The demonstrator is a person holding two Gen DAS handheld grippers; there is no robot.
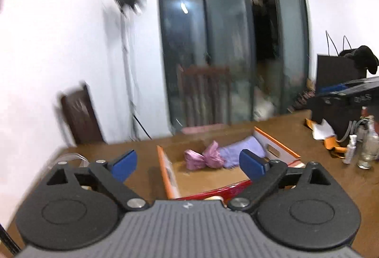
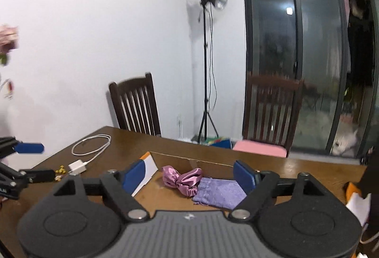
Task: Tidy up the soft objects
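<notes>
An open cardboard box [image 1: 277, 148] with orange and white sides sits on the wooden table [image 1: 142, 153]. Inside lie a pink satin scrunchie [image 1: 203, 158] and a folded purple cloth [image 1: 241, 151]. My left gripper [image 1: 188, 164] is open and empty, held above the near side of the box. In the right wrist view the box [image 2: 148, 169] holds the scrunchie [image 2: 182, 178] and the purple cloth [image 2: 219, 193]. My right gripper [image 2: 189, 177] is open and empty, just short of them. The left gripper's blue fingertips [image 2: 29, 148] show at the far left.
A white charger and cable [image 2: 87, 151] and small yellow bits [image 2: 60, 169] lie on the table's left part. Bottles [image 1: 366, 146], a black bag [image 1: 336, 73] and orange packaging stand at the right. Two dark wooden chairs [image 2: 135, 106] and a tripod stand [image 2: 206, 68] stand behind the table.
</notes>
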